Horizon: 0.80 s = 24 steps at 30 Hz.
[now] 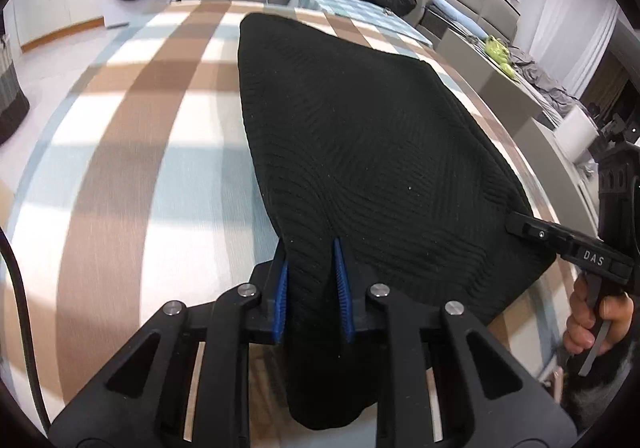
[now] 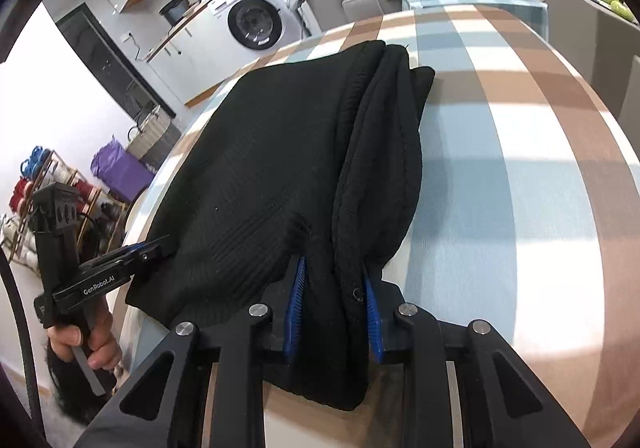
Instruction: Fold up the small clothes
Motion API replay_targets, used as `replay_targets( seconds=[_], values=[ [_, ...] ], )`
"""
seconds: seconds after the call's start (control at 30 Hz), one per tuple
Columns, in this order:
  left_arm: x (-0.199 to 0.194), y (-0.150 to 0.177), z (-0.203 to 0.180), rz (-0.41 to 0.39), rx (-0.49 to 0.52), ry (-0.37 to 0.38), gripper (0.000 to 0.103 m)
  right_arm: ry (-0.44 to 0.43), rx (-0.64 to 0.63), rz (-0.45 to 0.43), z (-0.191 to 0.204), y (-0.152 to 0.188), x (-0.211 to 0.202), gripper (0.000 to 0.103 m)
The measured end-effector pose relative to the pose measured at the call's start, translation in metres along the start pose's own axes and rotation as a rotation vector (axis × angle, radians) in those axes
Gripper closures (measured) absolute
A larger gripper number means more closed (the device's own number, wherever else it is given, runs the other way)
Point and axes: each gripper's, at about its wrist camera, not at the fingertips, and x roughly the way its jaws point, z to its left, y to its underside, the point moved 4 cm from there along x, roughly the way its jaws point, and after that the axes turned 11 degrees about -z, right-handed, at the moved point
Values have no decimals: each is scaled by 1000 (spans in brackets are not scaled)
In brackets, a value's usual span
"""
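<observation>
The black knitted garment [image 1: 360, 136] is lain on the checked table [image 1: 140, 168], already folded at least once, its near edge at 6 o'clock gripped by the jaws of the left gripper [image 1: 312, 288] and right gripper [image 2: 334, 312], so further folding is judged left.

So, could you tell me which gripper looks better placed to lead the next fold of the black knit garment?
Probably the left gripper: it pinches the flat single-layer corner of the black knit garment, beside bare checked tablecloth. The right gripper clamps the bunched, already-folded edge.
</observation>
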Motion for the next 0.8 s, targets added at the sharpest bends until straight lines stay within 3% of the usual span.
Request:
replay_targets(
  seconds=[0.23,0.5,0.6,0.7,0.77,0.8],
  values=[
    [38,-49,5,-55,66,-56,85,70,-4,-67,-2,-39,40,76],
    [47,-57,4,-74,97,-102,85,92,-49,-90,-1,-48,43,73],
    [43,-56,4,-88,106,-121,81,108,-67,-106,2,-47,37,64],
    [35,-55,5,-109,104,-142,68,121,-91,-133,1,-50,32,57],
    [25,-56,7,-135,100,-157,41,126,-106,-146,4,-52,26,37],
    [21,-56,7,-147,98,-162,35,119,-122,-159,7,-52,21,32]
  ],
)
